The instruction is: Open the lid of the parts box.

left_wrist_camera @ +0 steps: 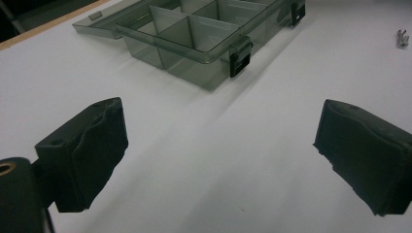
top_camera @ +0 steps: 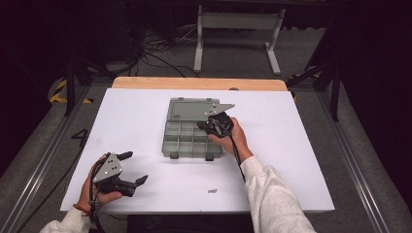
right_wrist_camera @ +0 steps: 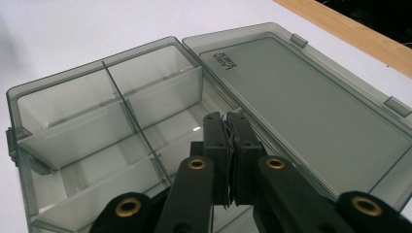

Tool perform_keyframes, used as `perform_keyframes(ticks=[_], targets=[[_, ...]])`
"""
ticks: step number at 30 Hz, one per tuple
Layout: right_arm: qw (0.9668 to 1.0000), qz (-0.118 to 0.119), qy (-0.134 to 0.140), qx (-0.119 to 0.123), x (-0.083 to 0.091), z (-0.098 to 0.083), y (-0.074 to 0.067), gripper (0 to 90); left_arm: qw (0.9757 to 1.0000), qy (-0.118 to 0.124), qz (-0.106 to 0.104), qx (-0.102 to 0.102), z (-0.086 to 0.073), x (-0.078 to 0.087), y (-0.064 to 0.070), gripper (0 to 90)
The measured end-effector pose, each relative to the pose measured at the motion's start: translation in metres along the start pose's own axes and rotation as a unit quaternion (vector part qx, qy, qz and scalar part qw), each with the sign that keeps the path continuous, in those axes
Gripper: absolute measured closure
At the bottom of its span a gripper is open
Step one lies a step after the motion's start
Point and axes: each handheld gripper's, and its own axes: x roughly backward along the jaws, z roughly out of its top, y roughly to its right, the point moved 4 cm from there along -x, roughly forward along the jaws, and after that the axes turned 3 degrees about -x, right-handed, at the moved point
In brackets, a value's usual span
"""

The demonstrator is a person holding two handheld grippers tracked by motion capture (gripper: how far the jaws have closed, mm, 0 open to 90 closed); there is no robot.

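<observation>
A smoky grey compartment box (top_camera: 187, 141) lies open at the middle of the white table, its lid (top_camera: 187, 109) folded flat away from me. My right gripper (top_camera: 201, 125) hovers over the box's right-hand compartments, jaws shut. In the right gripper view the right gripper (right_wrist_camera: 228, 121) has its pads pressed together above the compartment beside the lid (right_wrist_camera: 311, 107), and I see nothing between them. My left gripper (top_camera: 135, 167) rests at the table's near left, open and holding nothing. In the left gripper view its jaws (left_wrist_camera: 218, 160) stand wide apart over bare table, with the box (left_wrist_camera: 194, 43) farther off.
A small metal screw (top_camera: 212, 191) lies loose on the white table (top_camera: 291, 145) near the front edge, right of my left gripper, and shows as a screw (left_wrist_camera: 401, 38) at the far right. A wooden strip (top_camera: 194, 83) borders the table's far side. The box's dark latches (left_wrist_camera: 240, 58) face me.
</observation>
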Motion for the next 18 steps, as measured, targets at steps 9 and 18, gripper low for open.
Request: perform_keyframes(ticks=[9, 18], targets=[[1.0, 0.001, 0.0, -0.002, 0.0005, -0.0006, -0.0004, 86.4, 1.0, -0.002, -0.002, 0.0, -0.0006, -0.0003, 0.0001, 5.7], [0.9998, 0.01, 0.018, -0.003, 0.0074, 0.0001, -0.0018, 75.7, 1.0, -0.002, -0.002, 0.001, -0.0006, -0.0002, 0.0002, 5.7]])
